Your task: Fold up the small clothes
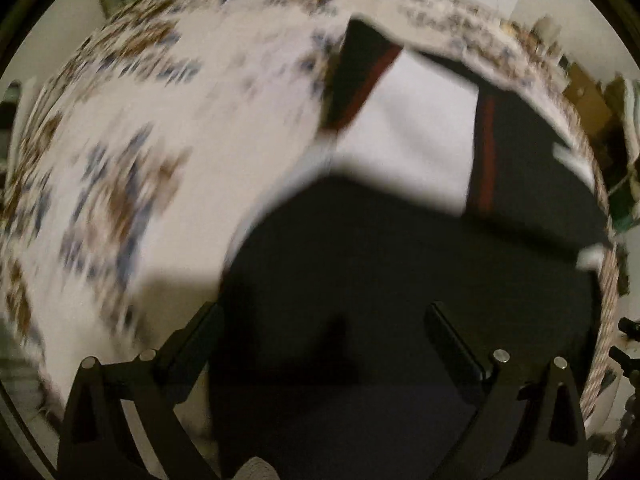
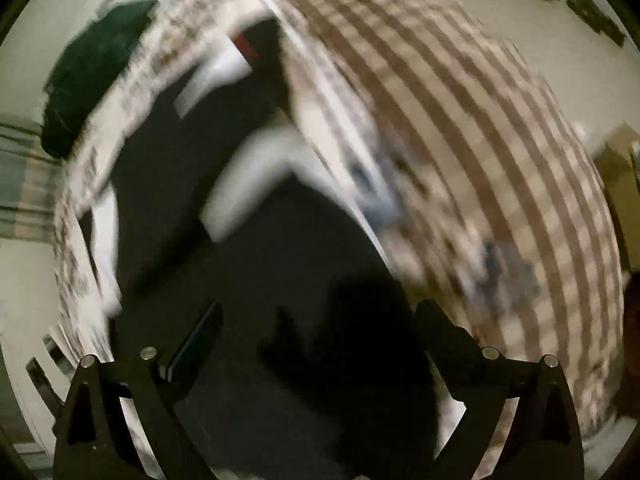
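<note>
Left view: left gripper (image 1: pixel 324 320) spread wide over the black-and-white garment (image 1: pixel 400 132) on the floral cloth (image 1: pixel 160 120); right view: right gripper (image 2: pixel 320 316) equally spread, empty, so probably reaching, next pinching an edge.

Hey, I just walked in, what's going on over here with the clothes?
A person with a gripper in each hand is folding a small garment, black with white and red panels, spread on a patterned cloth. Both the left gripper and the right gripper are open and hover over the black part, gripping nothing. Both views are blurred, so details are hard to make out. A dark green item lies off the far edge of the cloth.
</note>
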Demonstrator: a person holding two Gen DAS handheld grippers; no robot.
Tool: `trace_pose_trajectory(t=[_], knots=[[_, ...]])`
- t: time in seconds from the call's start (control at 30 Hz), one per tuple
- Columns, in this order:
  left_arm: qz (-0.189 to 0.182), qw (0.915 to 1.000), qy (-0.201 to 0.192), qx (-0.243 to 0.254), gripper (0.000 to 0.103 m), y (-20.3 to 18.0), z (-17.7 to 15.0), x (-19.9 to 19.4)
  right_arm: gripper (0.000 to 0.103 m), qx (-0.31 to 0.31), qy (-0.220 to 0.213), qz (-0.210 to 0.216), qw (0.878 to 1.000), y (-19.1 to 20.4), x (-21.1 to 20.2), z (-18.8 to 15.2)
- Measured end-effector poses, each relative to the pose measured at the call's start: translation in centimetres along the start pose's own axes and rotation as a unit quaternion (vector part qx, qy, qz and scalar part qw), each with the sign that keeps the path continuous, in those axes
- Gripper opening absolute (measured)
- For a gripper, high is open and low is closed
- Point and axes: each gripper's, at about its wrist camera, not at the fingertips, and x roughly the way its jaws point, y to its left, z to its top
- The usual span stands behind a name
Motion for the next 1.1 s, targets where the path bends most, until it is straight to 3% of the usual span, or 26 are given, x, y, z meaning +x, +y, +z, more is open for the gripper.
trace_pose_trajectory(t=[0.13,0.2,0.3,0.43,0.47,0.5,0.53,0.57,0.6,0.63,0.73,0.93,1.1], knots=[[0.021,0.9983,0.051,-0.018,0.103,2.2,-6.8,1.1,0.098,0.018,0.065,-0.016,0.998,-5.2,1.5,-7.1],[0.020,0.9976,0.060,-0.028,0.103,3.3,-8.6,1.8,0.098,0.030,0.088,-0.013,0.996,-7.4,2.3,-10.0],[0.014,0.9961,0.073,-0.046,0.103,4.7,-11.1,3.7,0.098,0.042,0.090,0.014,0.995,-9.5,3.3,-12.9],[-0.005,0.9939,0.072,-0.083,0.100,6.3,-13.0,5.7,0.083,0.084,0.088,0.038,0.992,-10.1,6.0,-13.7],[-0.015,0.9926,0.072,-0.096,0.091,6.6,-13.4,6.1,0.083,0.087,0.075,0.039,0.993,-10.0,5.9,-13.9],[-0.022,0.9915,0.073,-0.105,0.084,6.8,-13.7,6.5,0.073,0.097,0.075,0.030,0.992,-9.8,5.7,-14.0],[-0.036,0.9905,0.074,-0.111,0.061,6.8,-13.9,6.7,0.053,0.104,0.074,0.046,0.991,-9.6,5.7,-14.2],[-0.035,0.9907,0.070,-0.111,0.040,6.7,-13.9,6.5,0.047,0.115,0.081,0.059,0.988,-9.5,5.8,-14.4],[-0.033,0.9921,0.061,-0.104,0.026,6.4,-13.9,6.1,0.040,0.123,0.082,0.061,0.987,-9.2,5.7,-14.5],[-0.036,0.9935,0.053,-0.094,0.007,6.0,-13.8,5.7,0.027,0.122,0.077,0.061,0.988,-8.9,5.4,-14.7],[-0.046,0.9951,0.030,-0.083,0.007,5.5,-13.8,3.7,0.016,0.116,0.072,0.061,0.989,-7.8,4.3,-15.1],[-0.088,0.9910,-0.011,-0.100,0.006,6.5,-12.7,-2.1,0.014,0.130,0.053,0.107,0.984,-7.0,-0.7,-15.7],[-0.130,0.9834,-0.036,-0.122,0.006,7.5,-10.6,-6.4,0.013,0.114,0.036,0.134,0.984,-6.0,-6.6,-13.3]])
